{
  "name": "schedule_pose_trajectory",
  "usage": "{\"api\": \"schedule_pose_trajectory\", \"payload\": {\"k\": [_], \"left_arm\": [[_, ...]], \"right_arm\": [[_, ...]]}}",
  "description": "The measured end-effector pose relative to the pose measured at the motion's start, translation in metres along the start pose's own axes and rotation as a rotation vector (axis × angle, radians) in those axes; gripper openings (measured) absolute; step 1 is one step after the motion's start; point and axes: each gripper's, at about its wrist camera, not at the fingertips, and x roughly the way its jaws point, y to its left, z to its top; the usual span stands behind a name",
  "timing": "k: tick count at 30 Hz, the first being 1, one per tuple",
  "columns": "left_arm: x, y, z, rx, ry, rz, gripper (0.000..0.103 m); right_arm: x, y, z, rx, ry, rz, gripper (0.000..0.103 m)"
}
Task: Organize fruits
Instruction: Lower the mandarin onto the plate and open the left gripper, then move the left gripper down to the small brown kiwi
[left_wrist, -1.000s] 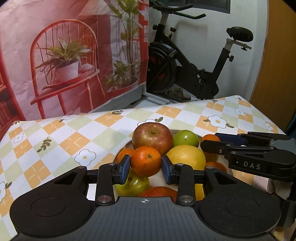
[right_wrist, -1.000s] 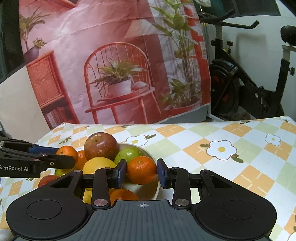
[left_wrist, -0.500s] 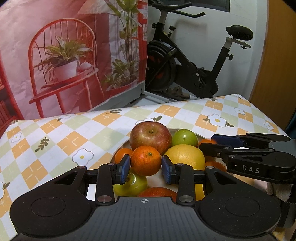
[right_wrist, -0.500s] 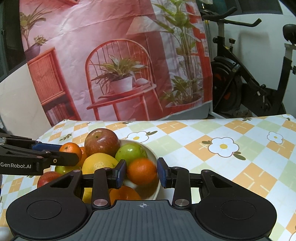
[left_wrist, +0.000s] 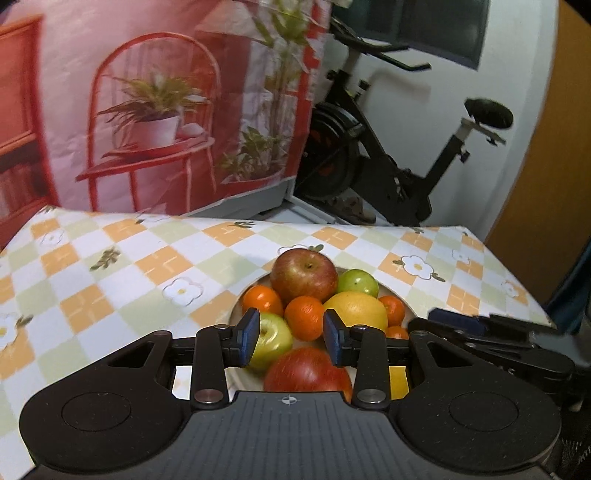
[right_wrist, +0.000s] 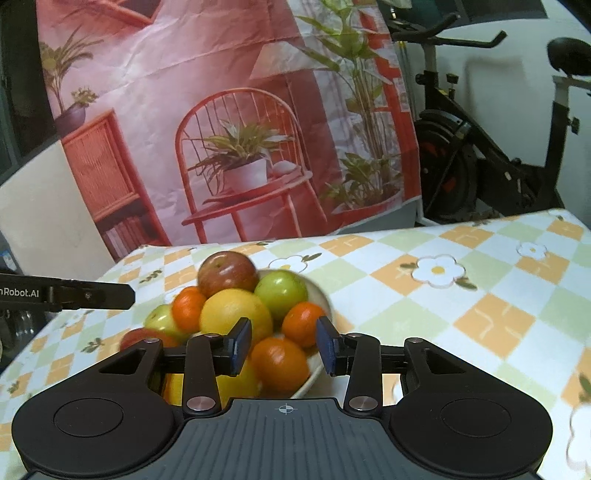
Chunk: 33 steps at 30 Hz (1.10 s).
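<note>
A white bowl (left_wrist: 402, 297) on the checked tablecloth holds a heap of fruit: a red apple (left_wrist: 303, 275), a small green apple (left_wrist: 357, 281), a yellow citrus (left_wrist: 356, 312), several oranges and a yellow-green apple (left_wrist: 269, 341). My left gripper (left_wrist: 291, 341) hovers open just short of the heap, and an orange (left_wrist: 304, 317) lies beyond its blue pads, untouched. My right gripper (right_wrist: 284, 347) is open too, above the near rim (right_wrist: 314, 373). An orange (right_wrist: 280, 363) sits low in its gap, with both pads apart from it. Another orange (right_wrist: 303, 323) rests further in.
The flowered tablecloth (left_wrist: 110, 277) spreads to the left of the bowl and also to its right (right_wrist: 480, 295). Behind the table hang a printed backdrop with a red chair (right_wrist: 240, 166) and stands an exercise bike (left_wrist: 388, 166). A wooden door (left_wrist: 546, 184) is at the right.
Both grippers have drawn back from the bowl and a little up. The oranges that sat between their pads now lie on the heap. The left view has rolled slightly.
</note>
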Motion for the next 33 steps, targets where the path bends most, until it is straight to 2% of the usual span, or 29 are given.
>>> {"api": "schedule_pose_trajectory", "payload": {"k": [8, 16, 26, 33], "left_arm": [[-0.036, 0.005, -0.028, -0.011, 0.001, 0.016, 0.04], [-0.055, 0.0, -0.057, 0.012, 0.045, 0.01, 0.04], [-0.069, -0.006, -0.09, 0.03, 0.101, -0.004, 0.04], [-0.073, -0.006, -0.11, 0.026, 0.134, -0.018, 0.04]], "right_arm": [[-0.039, 0.017, -0.027, 0.032, -0.018, 0.011, 0.037], [-0.06, 0.049, -0.053, -0.054, 0.013, 0.03, 0.037], [-0.071, 0.074, -0.073, -0.178, 0.049, 0.037, 0.037], [-0.069, 0.07, -0.073, -0.16, 0.058, 0.049, 0.037]]}}
